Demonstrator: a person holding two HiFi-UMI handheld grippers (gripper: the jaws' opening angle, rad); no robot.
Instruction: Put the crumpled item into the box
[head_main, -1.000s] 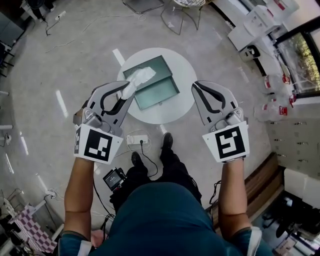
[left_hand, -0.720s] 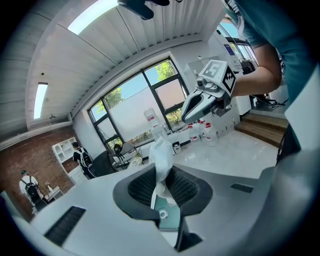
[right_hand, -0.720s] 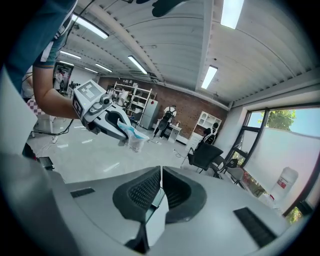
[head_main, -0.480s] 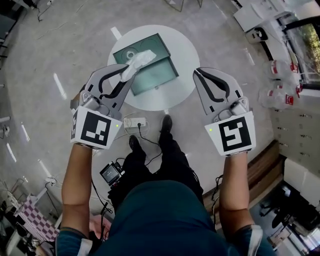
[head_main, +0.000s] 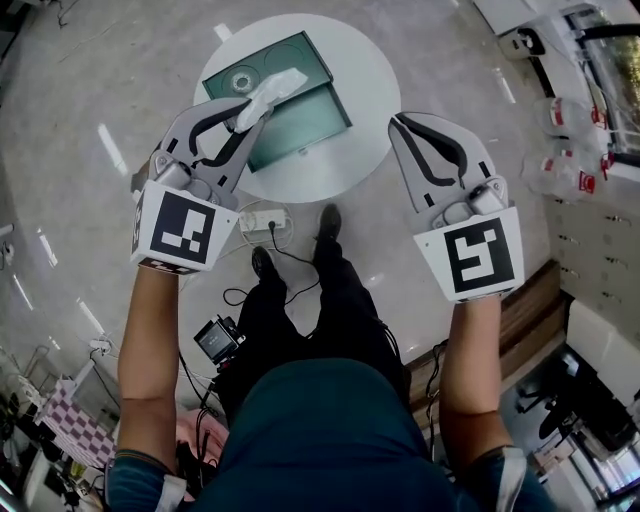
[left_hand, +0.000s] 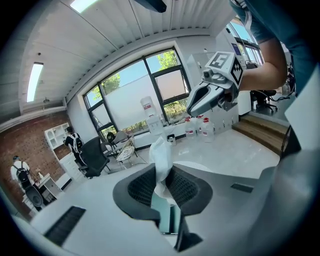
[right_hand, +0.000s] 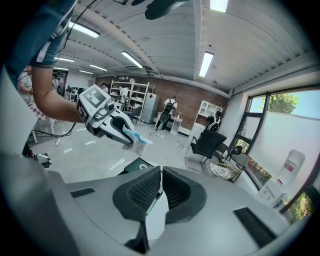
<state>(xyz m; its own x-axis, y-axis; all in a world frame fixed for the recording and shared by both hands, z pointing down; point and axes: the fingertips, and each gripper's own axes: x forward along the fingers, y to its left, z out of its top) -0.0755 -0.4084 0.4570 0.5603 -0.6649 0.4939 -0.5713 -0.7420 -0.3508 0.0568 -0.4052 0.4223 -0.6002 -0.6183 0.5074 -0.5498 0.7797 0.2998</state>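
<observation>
Left tongs, in the head view, are clamped on a crumpled tissue, whose loose white end sticks out past their tips. Directly under and just beyond those tips lies the teal box, open, on a round white table. Right tongs are held well apart to the side, level with the left pair, their tips over the table's near edge and carrying nothing.

From the left gripper view, the left tongs have their ribbed pads pressed on the crumpled tissue, which stands up between them. A teal strip low in the gap between the pads is probably the box, too narrow a slice to be sure. The right tongs show ahead and off to the right.

From the right gripper view, the right tongs are drawn to a thin slit with nothing in it. Ahead and to their left hang the left tongs with the crumpled tissue at the tip, and below that tip sits the teal box.

As I judge it, the pickup is done and the tissue is carried over the box. What is left is to bring it down into the box and let the left pair go. Nothing has been placed yet.
</observation>
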